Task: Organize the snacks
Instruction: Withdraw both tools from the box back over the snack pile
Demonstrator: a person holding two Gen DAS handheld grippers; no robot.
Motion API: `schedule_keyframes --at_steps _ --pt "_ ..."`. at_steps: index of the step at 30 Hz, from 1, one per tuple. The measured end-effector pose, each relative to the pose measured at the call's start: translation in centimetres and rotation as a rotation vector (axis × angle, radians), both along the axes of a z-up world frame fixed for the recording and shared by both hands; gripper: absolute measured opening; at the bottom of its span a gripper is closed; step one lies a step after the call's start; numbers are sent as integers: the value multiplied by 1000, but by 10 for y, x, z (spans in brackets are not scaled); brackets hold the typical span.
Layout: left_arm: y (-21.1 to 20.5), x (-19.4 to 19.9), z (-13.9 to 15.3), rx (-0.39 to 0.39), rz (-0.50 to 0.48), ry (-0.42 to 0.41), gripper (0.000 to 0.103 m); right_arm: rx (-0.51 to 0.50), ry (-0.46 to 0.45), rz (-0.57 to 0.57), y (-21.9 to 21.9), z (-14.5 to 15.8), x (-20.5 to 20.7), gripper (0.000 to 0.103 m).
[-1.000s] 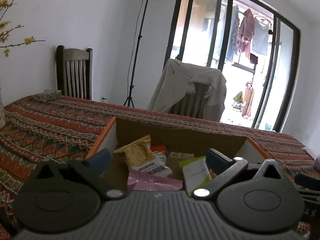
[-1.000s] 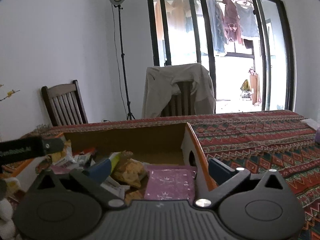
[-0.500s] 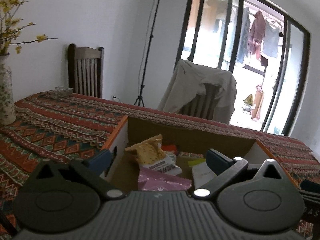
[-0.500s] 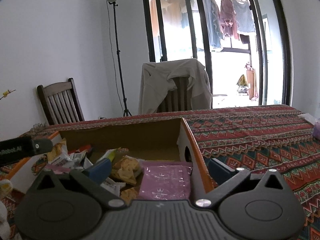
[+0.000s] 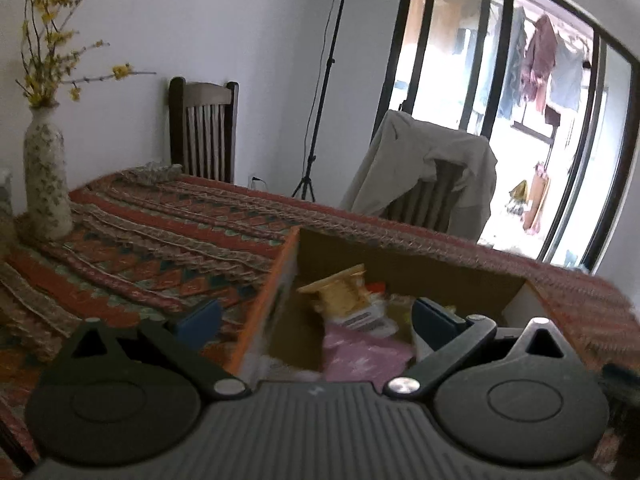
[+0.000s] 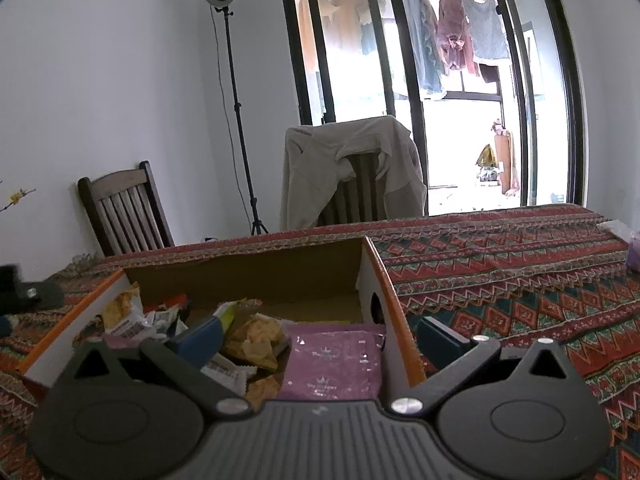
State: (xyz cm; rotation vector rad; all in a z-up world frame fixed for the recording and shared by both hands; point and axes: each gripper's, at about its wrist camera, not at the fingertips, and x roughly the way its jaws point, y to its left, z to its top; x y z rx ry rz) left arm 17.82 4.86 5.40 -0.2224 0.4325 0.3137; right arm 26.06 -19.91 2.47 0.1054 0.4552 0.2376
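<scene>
Patterned tablecloth [image 6: 500,264] carries the cardboard box [image 6: 394,300], and I judge my right gripper [image 6: 320,340], jaws apart and empty, nearer than the equally spread left gripper [image 5: 316,318] to the purple packet [image 6: 334,360] lying flat against the box's right wall.

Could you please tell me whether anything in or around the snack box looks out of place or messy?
Nothing is spilled or damaged. The snack packets lie jumbled at angles inside the cardboard box, while the purple packet lies flat by its right wall.
</scene>
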Motion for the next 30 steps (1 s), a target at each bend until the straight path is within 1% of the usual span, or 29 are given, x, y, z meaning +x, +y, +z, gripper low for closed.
schedule_keyframes --at_steps 2,6,8,10,14,17,18,19,21,22,23,27,30 --pt "6 -11 -4 31 -3 19 103 -3 14 -14 0 1 -2 103" --pt "16 -32 -19 60 -16 72 103 23 26 -6 -3 5 -8 103" --pt "22 -42 -27 52 -6 88 103 20 15 2 -2 6 -11 103" --pt "26 -54 -33 28 3 80 103 13 11 7 -1 6 -12 103" --pt "29 -73 -41 18 -9 98 103 3 30 4 2 2 -9 103" --pt "28 -83 -49 51 -24 90 103 -16 25 2 3 -1 -8 103" --pt "29 -85 -52 51 -26 86 103 -19 21 7 4 -1 -9 103" --pt "30 -86 -54 38 -27 78 103 -21 15 10 5 -1 -10 103" --pt "35 -90 -51 8 -28 34 103 -30 -10 11 5 3 -16 103" --pt "36 -94 -50 5 -31 8 103 -41 -19 8 6 6 -18 103" --pt "35 -94 -49 7 -33 1 103 -51 -27 3 5 9 -20 103" --pt "32 -95 -49 17 -54 -5 103 -50 -41 3 -1 21 -39 103" --pt "28 -96 -49 23 -78 -9 103 -77 -32 -14 -6 19 -61 103"
